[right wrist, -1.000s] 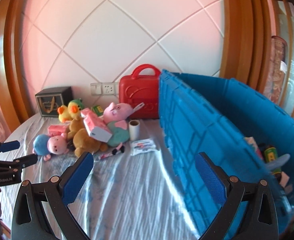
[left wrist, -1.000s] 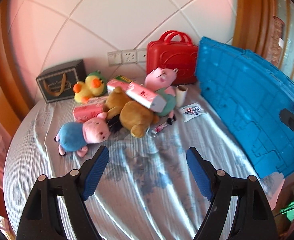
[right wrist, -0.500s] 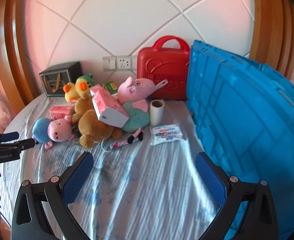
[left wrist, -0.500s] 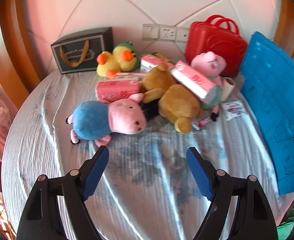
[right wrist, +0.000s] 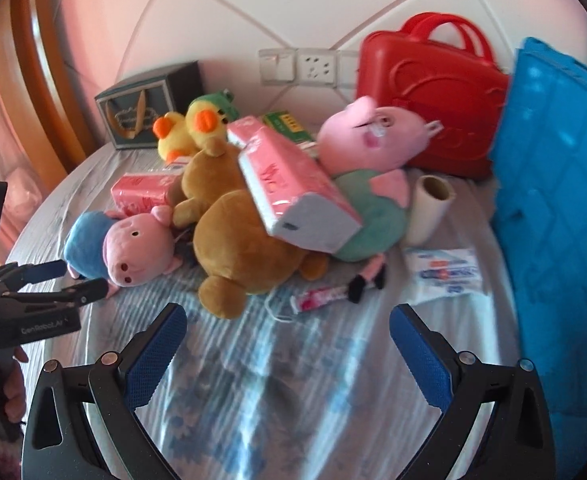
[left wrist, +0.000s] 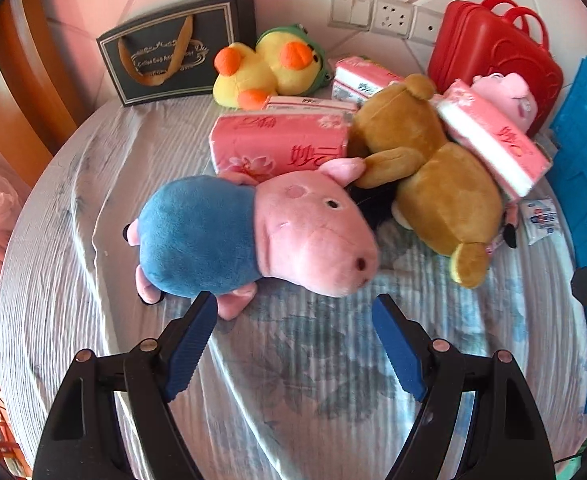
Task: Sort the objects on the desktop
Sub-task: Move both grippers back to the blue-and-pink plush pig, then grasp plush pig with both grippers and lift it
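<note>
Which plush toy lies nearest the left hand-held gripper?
The blue-bodied pig plush, just ahead of the open left hand-held gripper; the brown bear and yellow duck lie farther back.

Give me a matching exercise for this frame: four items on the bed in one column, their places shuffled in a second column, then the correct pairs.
Items
1. blue-bodied pig plush
2. tissue pack
3. red case
4. paper roll

Places
A. against the wall, beside the blue crate
B. lying across the brown bear
C. upright by the green-bodied pig plush
D. just ahead of the open left gripper

Pairs: 1-D, 2-B, 3-A, 4-C
</note>
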Demonstrator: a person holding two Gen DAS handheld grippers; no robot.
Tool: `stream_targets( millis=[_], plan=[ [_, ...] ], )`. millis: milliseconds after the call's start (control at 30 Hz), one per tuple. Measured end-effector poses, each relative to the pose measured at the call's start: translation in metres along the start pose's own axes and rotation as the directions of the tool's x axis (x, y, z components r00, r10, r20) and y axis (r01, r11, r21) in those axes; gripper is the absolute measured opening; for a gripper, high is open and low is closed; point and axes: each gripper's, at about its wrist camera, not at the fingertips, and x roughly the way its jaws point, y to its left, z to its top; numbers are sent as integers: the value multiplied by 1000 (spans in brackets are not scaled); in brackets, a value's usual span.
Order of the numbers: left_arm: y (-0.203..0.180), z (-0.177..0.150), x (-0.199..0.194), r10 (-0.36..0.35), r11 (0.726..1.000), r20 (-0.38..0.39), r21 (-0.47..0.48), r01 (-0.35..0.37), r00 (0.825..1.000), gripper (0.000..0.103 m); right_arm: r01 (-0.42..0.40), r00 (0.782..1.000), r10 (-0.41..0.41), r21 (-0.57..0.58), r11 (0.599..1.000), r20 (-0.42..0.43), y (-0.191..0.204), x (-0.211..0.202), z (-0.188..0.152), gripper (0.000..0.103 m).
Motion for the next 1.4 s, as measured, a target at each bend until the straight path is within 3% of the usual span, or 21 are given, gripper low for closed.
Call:
stream_targets(
  millis=[233,367,700,833,900,967,1033,1200,1400],
  plan=[
    [52,-6,15,72,996,4,-51,-72,997,80,-113,992,109,-74,991,-66,51,42,17,103],
    [74,-11,33,63,996,-25,-65,-64,998,80,-174,982,164,-104,979,-91,81,63,24,103],
    [74,-5,61,14,1000,-16,11,-14,1000,80,-255,959,228,-168,952,-167,134,107,34,103],
    [76,-1,72,9,1000,-20,23,-8,1000,88,-260,955,230,-157,953,-185,137,125,36,102],
    [75,0,76,6,999,-17,41,-5,1000,89,-253,956,221,-163,954,-191,137,131,37,98],
    [71,1,79,3,998,-5,67,-3,1000,90,-250,956,215,-173,953,-197,138,135,36,82],
    [69,3,81,3,996,9,85,-4,1000,90,-294,943,254,-180,939,-215,141,137,35,63],
    [62,3,75,16,993,43,116,-21,999,74,-291,945,247,-207,934,-215,142,134,34,55],
    [51,-3,48,23,991,90,129,-34,996,69,-285,952,245,-238,929,-181,136,110,35,53]
  ],
)
